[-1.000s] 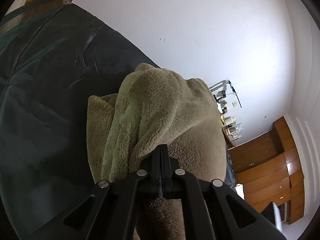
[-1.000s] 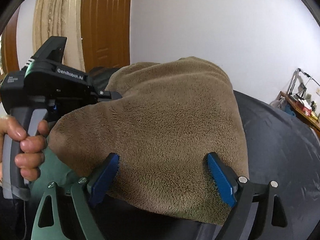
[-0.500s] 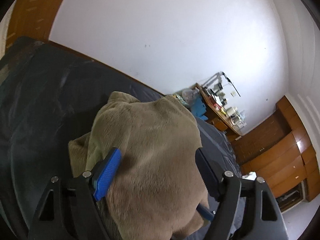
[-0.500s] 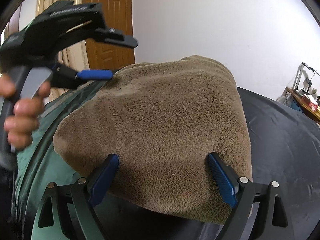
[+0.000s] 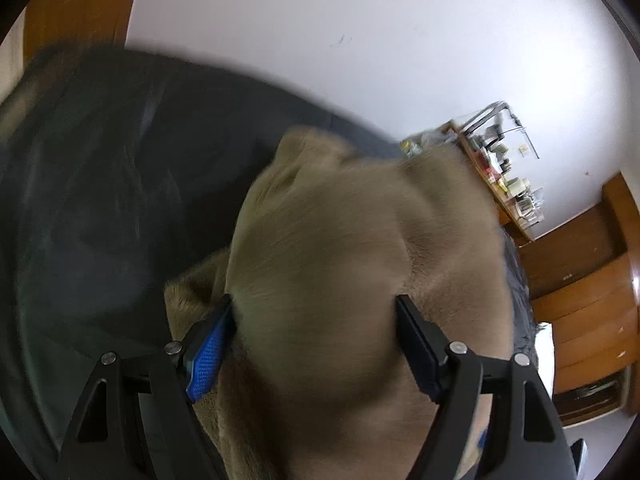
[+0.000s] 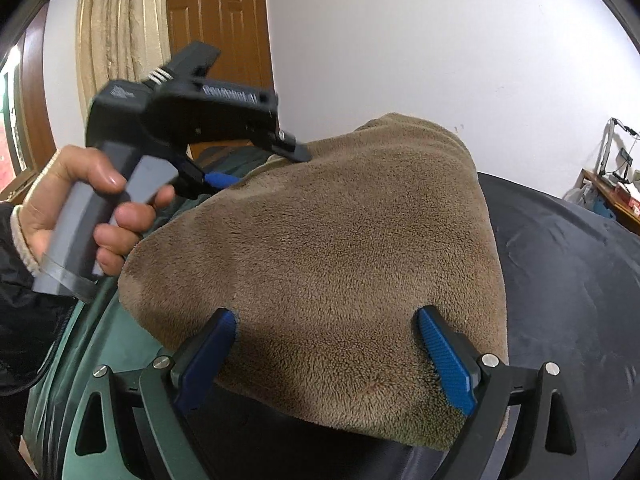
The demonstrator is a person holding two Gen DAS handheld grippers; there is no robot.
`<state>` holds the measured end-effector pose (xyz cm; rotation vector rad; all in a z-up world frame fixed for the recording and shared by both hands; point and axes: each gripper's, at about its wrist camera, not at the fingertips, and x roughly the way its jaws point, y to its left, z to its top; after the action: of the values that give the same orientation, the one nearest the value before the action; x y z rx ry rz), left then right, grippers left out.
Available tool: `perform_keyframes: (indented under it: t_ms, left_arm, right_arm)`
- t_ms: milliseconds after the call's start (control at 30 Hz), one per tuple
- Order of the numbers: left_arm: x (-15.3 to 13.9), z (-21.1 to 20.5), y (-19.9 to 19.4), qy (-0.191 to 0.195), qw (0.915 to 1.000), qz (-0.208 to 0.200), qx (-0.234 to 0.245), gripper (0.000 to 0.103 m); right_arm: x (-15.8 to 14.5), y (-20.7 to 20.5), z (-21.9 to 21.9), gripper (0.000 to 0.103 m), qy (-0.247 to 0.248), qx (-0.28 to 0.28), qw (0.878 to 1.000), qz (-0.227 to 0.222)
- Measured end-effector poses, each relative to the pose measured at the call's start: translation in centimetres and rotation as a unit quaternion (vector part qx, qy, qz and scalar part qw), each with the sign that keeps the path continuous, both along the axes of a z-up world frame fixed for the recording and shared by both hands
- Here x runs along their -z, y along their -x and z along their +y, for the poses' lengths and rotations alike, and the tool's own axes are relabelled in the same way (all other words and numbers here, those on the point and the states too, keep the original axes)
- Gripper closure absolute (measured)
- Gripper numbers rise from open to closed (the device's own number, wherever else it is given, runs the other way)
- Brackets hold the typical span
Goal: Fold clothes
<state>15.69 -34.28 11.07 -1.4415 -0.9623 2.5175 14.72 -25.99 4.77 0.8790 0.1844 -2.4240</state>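
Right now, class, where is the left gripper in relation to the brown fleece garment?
In the right wrist view, the left gripper sits upper left, held in the person's hand, open at the far left edge of the brown fleece garment lying on the dark bedcover.

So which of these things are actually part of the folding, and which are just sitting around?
Part of the job:
- fluffy tan fleece garment
- left gripper, open
- right gripper, open
- dark cloth-covered surface under the garment

Just lying about:
- cluttered wooden side table
- brown wooden door
- beige curtain
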Motion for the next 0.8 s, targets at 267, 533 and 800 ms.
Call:
perform_keyframes:
  t_ms: [267, 533, 800]
  left_arm:
    - [-1.4, -1.8, -3.2, -0.043, 0.9982, 0.042, -0.002, 0.017]
    - [-1.0, -3.1, -6.6, -0.044, 0.9974, 0.058, 0.001, 0.011]
    - [0.0, -1.8, -6.9, -0.061, 0.9953, 0.063, 0.040, 0.007]
  right_arm:
    - [0.4, 0.4, 0.3, 0.007, 0.006, -0.004, 1.000, -0.001]
    - [1.5, 1.2, -0.2, 0.006, 0.006, -0.006, 1.000, 0.001]
    - [1.9, 1.4, -0.8, 0.000, 0.001, -0.011, 1.000, 0.002]
